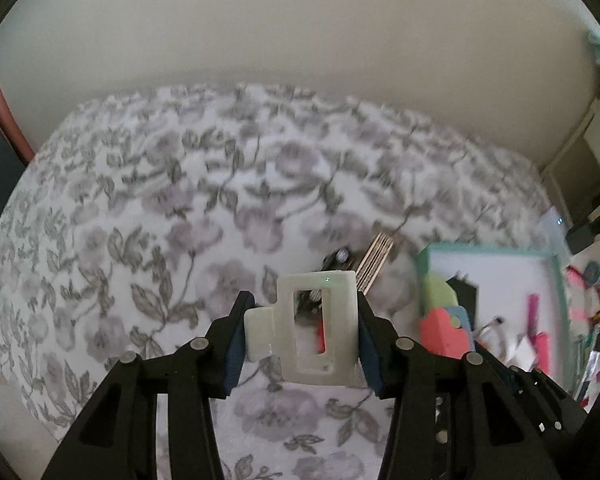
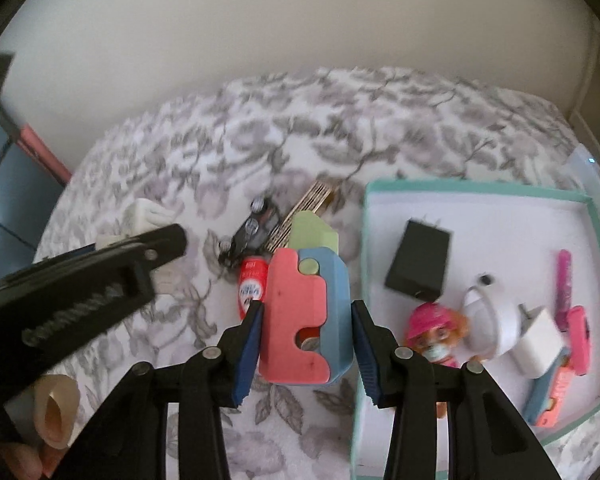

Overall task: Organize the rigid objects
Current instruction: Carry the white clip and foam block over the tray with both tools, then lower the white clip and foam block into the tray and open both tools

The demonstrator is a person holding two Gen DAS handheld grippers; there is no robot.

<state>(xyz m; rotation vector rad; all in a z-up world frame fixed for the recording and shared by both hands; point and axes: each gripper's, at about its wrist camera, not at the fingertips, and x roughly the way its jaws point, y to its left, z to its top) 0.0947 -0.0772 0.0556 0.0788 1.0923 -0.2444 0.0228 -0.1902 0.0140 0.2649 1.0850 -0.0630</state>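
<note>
One whitish plastic frame piece [image 1: 308,328] with a rectangular slot is held in the left gripper [image 1: 302,338]; its two blue-padded fingers [image 1: 236,344] are pressed against the piece's sides at a narrow spacing, and the piece is seen clear above the floral bedspread [image 1: 180,200]. One blocky toy of pink, blue and pale green parts [image 2: 306,320] is held in the right gripper [image 2: 306,348], whose two fingers [image 2: 249,348] are closed on its flanks, again narrowly set.

In the right wrist view, three loose things are seen on the bedspread [image 2: 260,120] just beyond the held toy: one black toy car [image 2: 252,232], one red can [image 2: 252,284] and one striped flat stick [image 2: 304,208], all close together. To the right lies one teal-rimmed white box [image 2: 460,190]. Inside it are counted one black charger [image 2: 418,266], one pink-hatted pup figure [image 2: 434,330], one white rounded gadget [image 2: 488,316], one white plug cube [image 2: 538,344], one pink pen [image 2: 564,280] and one pink-and-blue toy [image 2: 556,388]. The left gripper [image 2: 100,272] is seen at the left of this view, and part of a hand [image 2: 40,432] near the bottom left corner.
</note>
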